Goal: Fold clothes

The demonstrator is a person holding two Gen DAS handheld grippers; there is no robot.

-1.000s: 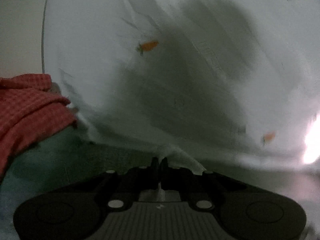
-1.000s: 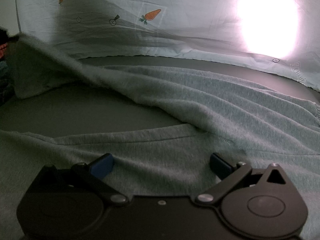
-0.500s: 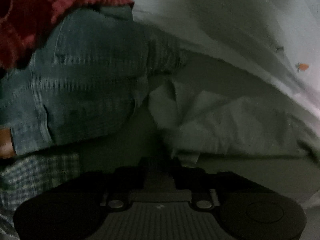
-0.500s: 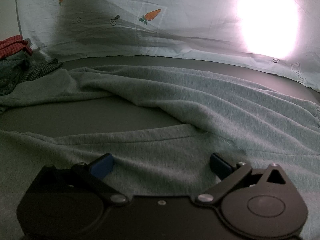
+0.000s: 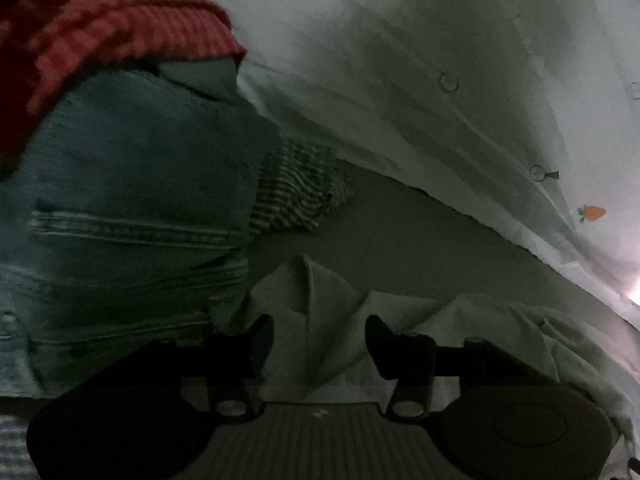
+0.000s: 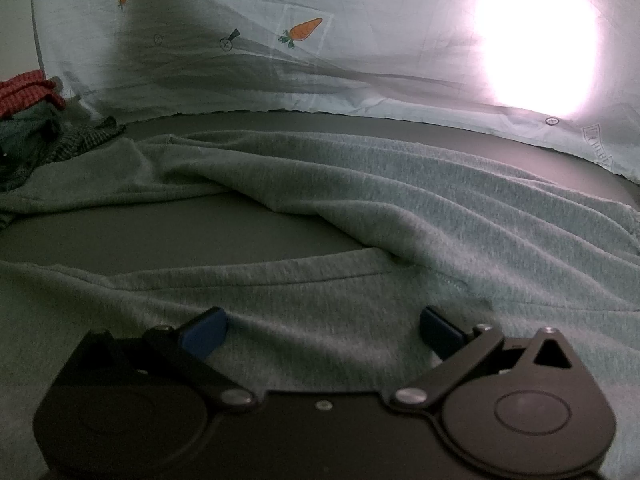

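A grey T-shirt (image 6: pixel 360 216) lies spread and rumpled across a dark desk (image 6: pixel 160 236). The right gripper (image 6: pixel 322 326) rests over its near hem, jaws wide apart, gripping nothing. The left gripper (image 5: pixel 318 340) is opening; a peaked fold of the grey cloth stands between its fingers, not pinched. Beside it sit piled jeans (image 5: pixel 128 208) under a red checked garment (image 5: pixel 100 24). A carrot-print sheet (image 6: pixel 360 40) hangs behind.

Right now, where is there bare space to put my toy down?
One bare patch lies between the grey shirt folds. A bare strip runs between that shirt and the carrot sheet. It is crowded at the left, by the clothes pile.
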